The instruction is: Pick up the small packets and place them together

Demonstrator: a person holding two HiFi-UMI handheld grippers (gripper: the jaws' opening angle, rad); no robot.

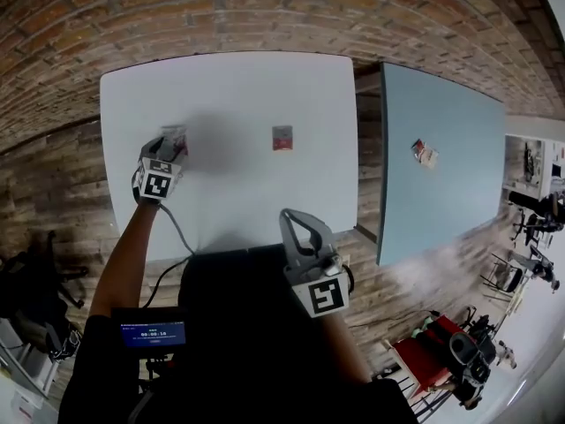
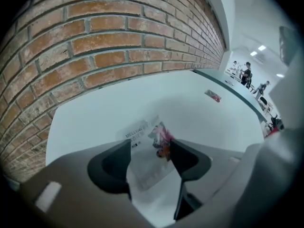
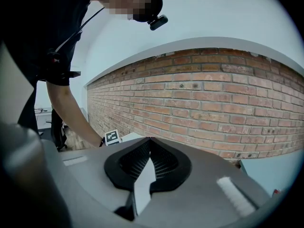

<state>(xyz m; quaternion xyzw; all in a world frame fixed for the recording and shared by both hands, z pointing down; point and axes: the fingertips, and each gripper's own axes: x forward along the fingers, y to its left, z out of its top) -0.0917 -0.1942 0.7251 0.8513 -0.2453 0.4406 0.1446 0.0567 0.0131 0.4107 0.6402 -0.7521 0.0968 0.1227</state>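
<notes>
A clear packet with pink and red print [image 2: 148, 141] lies flat on the white table [image 1: 229, 87], at its left part. My left gripper [image 2: 149, 148] hangs low over it with its jaws open; the packet lies between the pads, which do not press on it. In the head view this gripper [image 1: 170, 148] covers part of that packet [image 1: 175, 135]. A second small red packet [image 1: 282, 138] [image 2: 213, 96] rests mid-table. A third packet [image 1: 424, 153] is on the blue-grey table [image 1: 441, 193] to the right. My right gripper [image 1: 300, 223] [image 3: 149, 146] is shut and empty, held up near my body.
A brick wall [image 1: 265, 7] runs behind both tables, with a gap [image 1: 368, 148] between the tables. Wooden floor [image 1: 53, 201] surrounds them. Chairs and equipment [image 1: 459, 352] crowd the lower right. The left gripper's cable [image 1: 177, 237] trails off the table's near edge.
</notes>
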